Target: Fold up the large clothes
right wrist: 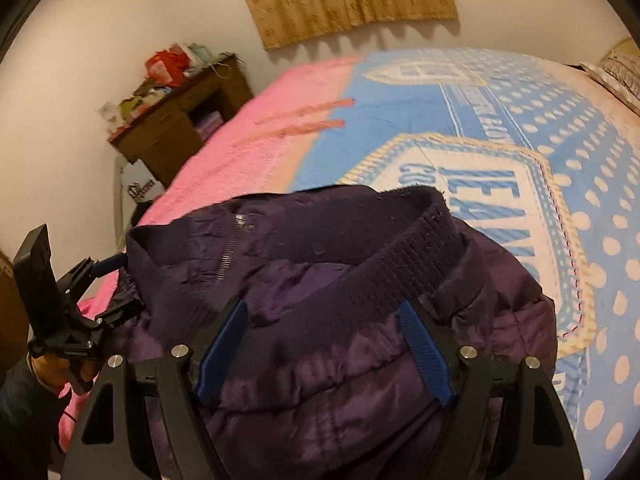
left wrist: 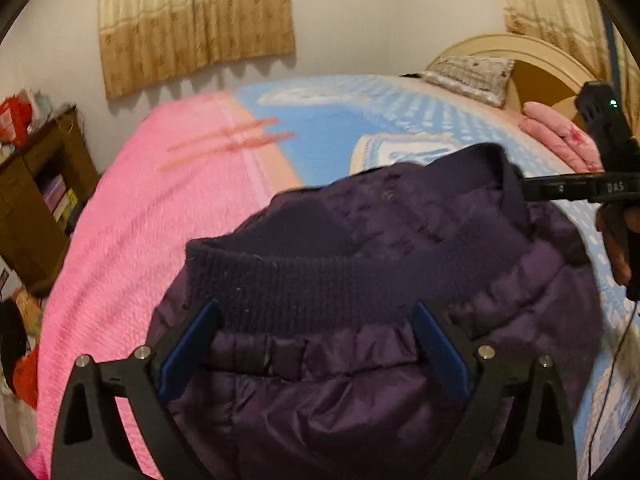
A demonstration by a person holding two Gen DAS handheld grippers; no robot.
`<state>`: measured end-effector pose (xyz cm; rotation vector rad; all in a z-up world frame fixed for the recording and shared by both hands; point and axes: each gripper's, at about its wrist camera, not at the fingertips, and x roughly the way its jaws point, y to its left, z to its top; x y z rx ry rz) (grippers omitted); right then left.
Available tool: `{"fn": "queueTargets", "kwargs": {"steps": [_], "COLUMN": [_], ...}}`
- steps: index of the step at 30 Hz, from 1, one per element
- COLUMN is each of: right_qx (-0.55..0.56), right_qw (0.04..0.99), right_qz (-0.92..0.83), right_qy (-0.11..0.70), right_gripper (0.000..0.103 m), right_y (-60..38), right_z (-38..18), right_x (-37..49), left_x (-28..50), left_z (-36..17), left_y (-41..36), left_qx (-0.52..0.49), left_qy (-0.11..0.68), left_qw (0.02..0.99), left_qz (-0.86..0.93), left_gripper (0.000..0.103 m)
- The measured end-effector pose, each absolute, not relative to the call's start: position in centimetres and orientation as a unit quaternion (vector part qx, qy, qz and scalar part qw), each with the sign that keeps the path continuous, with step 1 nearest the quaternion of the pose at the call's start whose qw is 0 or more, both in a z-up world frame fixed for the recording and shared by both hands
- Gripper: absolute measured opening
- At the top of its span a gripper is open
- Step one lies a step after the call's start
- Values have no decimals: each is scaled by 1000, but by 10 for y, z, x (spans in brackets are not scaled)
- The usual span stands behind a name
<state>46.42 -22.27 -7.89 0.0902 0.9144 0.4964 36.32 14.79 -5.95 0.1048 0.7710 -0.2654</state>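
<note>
Purple jacket (left wrist: 340,320), ribbed hem uppermost, on bed (right wrist: 540,128). Left claw (left wrist: 316,340) and right claw (right wrist: 320,344) each spread wide around the hem, not pinching.

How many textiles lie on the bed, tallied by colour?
Purple: 1, the jacket
Pink: 2, the blanket and a padded item near the headboard
Blue patterned: 1, the bedspread
Grey: 1, the pillow
Total: 5

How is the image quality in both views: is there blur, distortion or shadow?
Left wrist view: strong fisheye bending, dark corners, pink blanket smeared by motion blur, curtain casting a scalloped shadow on the wall. Right wrist view: same bending, purple jacket fairly sharp, warm dim indoor light.
</note>
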Motion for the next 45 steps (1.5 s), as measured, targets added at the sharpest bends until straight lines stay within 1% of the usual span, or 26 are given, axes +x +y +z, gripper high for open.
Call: {"fn": "queueTargets", "kwargs": {"steps": [1,2,3,4,5,6,7,9,12,14,16,18,20,21,22,23,25,28,29,30,31,32,33,35,41,45], "right_qx": [37,24,6,-7,-10,1,8,-3,13,26,35,47,27,5,-30,-60,-83,-80,-82,-98,-128,-138,-134,-147,-110,-107], "right_qw": [866,863,863,866,869,869,872,888,905,917,916,906,896,887,878,873,868,860,854,853,853,851,851,871,913,921], "right_qz": [226,217,209,204,201,205,211,210,214,212,214,239,241,249,253,246,226,215,219,215,210,221,226,217,194,173], "right_qy": [445,455,459,456,453,450,441,409,368,338,336,346,372,389,406,418,434,457,465,465,460,456,454,416,340,333], "right_gripper": [60,41,33,18,10,6,0,0,0,0,0,0,3,10,44,66,66,66,64,59,42,10,9,8,8,8], "right_y": [-219,-215,-212,-211,-213,-216,-219,-220,-227,-235,-236,-233,-224,-217,-207,-199,-192,-189,-188,-185,-179,-176,-176,-175,-195,-190], "right_z": [-85,-92,-98,-101,-102,-101,-96,-83,-58,-40,-30,-28,-35,-40,-48,-57,-71,-88,-94,-99,-103,-103,-100,-85,-39,-41], "right_x": [468,471,472,472,472,471,468,459,449,446,452,459,465,466,466,464,462,462,462,461,457,453,450,438,434,451], "left_x": [364,362,360,360,359,358,354,342,336,335,337,341,339,340,340,339,339,339,339,338,337,336,334,330,324,344], "left_z": [-64,-67,-70,-71,-74,-75,-72,-62,-47,-40,-40,-43,-48,-49,-51,-52,-55,-58,-60,-60,-61,-59,-57,-50,-28,-37], "left_y": [149,149,148,147,148,149,150,153,167,174,181,177,172,171,171,171,174,178,179,179,179,180,181,187,204,206], "left_qx": [46,44,42,44,36,26,23,23,-18,-24,-40,-35,-27,-28,-30,-33,-38,-51,-53,-56,-58,-61,-65,-78,-107,-109], "left_qy": [376,376,378,380,391,397,387,355,326,313,317,325,329,330,330,330,331,334,336,335,334,331,327,312,267,280], "left_qw": [916,916,914,913,906,903,908,921,932,938,936,933,932,931,931,931,930,929,928,928,928,930,931,935,949,949], "left_qz": [-132,-134,-139,-141,-157,-162,-162,-160,-158,-145,-147,-147,-150,-151,-152,-153,-154,-154,-153,-152,-152,-151,-150,-147,-131,-99], "left_gripper": [94,89,72,40,14,6,5,5,5,4,4,4,4,4,4,4,4,4,4,4,4,4,4,4,4,4]}}
